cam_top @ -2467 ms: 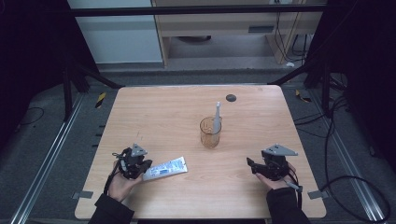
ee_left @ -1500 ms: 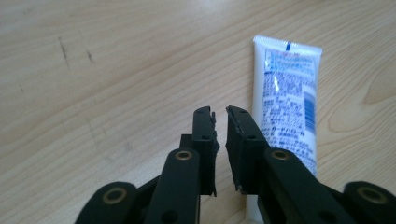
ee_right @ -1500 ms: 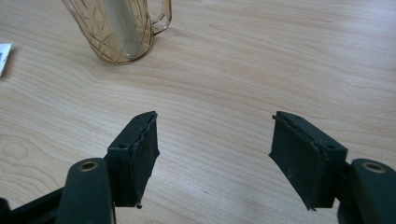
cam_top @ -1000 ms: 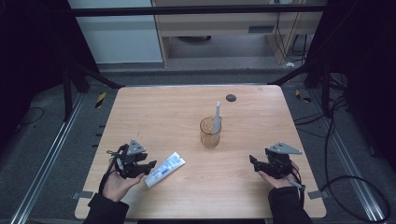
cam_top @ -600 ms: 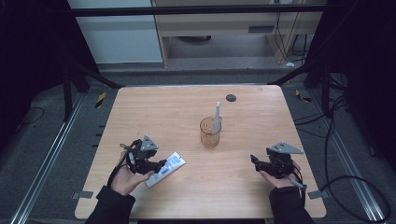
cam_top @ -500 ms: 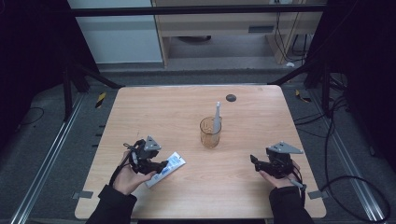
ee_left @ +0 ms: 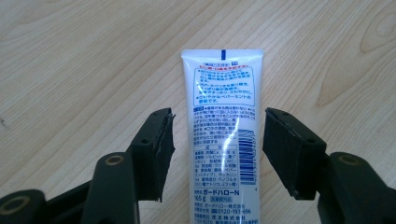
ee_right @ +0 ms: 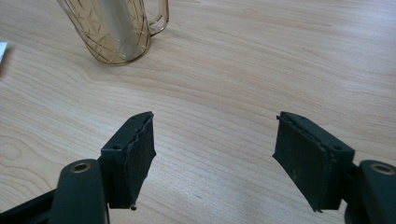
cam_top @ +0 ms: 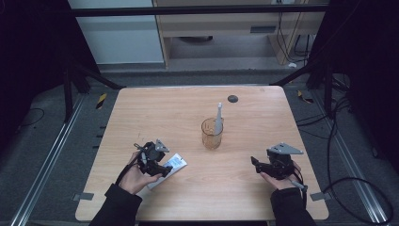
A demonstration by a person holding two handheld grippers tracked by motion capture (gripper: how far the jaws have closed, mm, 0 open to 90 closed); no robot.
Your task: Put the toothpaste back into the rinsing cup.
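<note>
A white toothpaste tube (ee_left: pixel 223 121) with blue and red print lies flat on the wooden table (cam_top: pixel 141 108), its crimped end pointing away from me. My left gripper (ee_left: pixel 219 116) straddles the tube's lower half. Its jaws have just been opening, and the pads stand clear of the tube on both sides. From above, that left gripper (cam_top: pixel 163 169) sits at the tube (cam_top: pixel 174 163) near the front left. My right gripper (ee_right: pixel 215 121) is open over bare wood, and from above this right gripper (cam_top: pixel 254 163) rests at the front right.
An amber glass mug (cam_top: pixel 211 134) stands mid-table with a pale grey stick (cam_top: pixel 219 115) upright in it; the mug (ee_right: pixel 112 32) is ahead-left of my right jaws. A small dark disc (cam_top: pixel 232 98) lies near the far edge. Cables trail on the floor to the right.
My left hand has moved right, bringing its gripper over the tube's near end, and the jaws now stand wider. The tube lies at a steeper slant than at first. The right hand has stayed put.
</note>
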